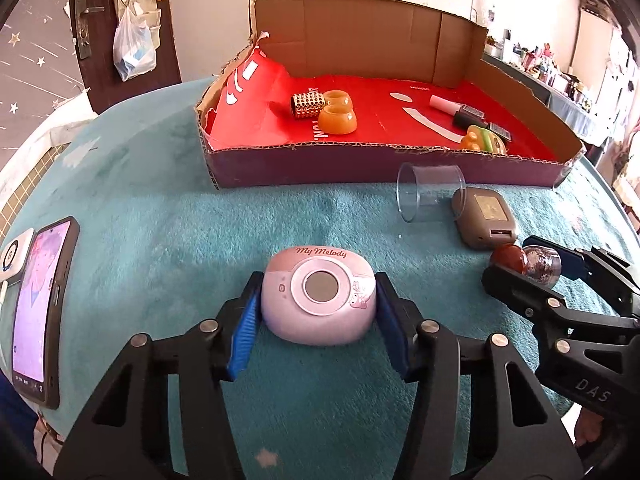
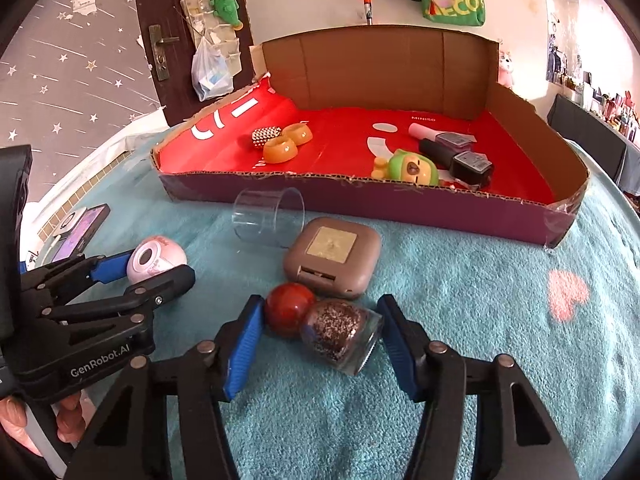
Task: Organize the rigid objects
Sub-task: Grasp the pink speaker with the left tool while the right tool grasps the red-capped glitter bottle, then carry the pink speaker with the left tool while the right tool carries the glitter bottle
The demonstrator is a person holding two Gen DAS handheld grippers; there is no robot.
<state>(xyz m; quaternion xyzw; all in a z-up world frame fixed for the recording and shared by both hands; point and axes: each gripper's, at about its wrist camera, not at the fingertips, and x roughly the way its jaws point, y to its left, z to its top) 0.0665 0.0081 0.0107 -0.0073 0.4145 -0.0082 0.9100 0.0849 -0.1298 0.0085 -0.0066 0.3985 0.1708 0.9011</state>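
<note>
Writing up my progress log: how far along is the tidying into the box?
Partly done. The cardboard box already holds two orange cups, a studded roller, nail polish bottles and a green toy. In hand: the left tool brackets the pink My Melody case; the right tool brackets the glitter bottle. Left on the towel: a clear cup and a brown case.

Both views were bright with even daylight. The strongest light lay on the white wall behind the cardboard box, nearly washed out to the box's right. Shadows under things on the teal blanket were soft and short. Fisheye distortion bent the box's walls and blackened the frame corners. The shelves far right of the box were blurred.
</note>
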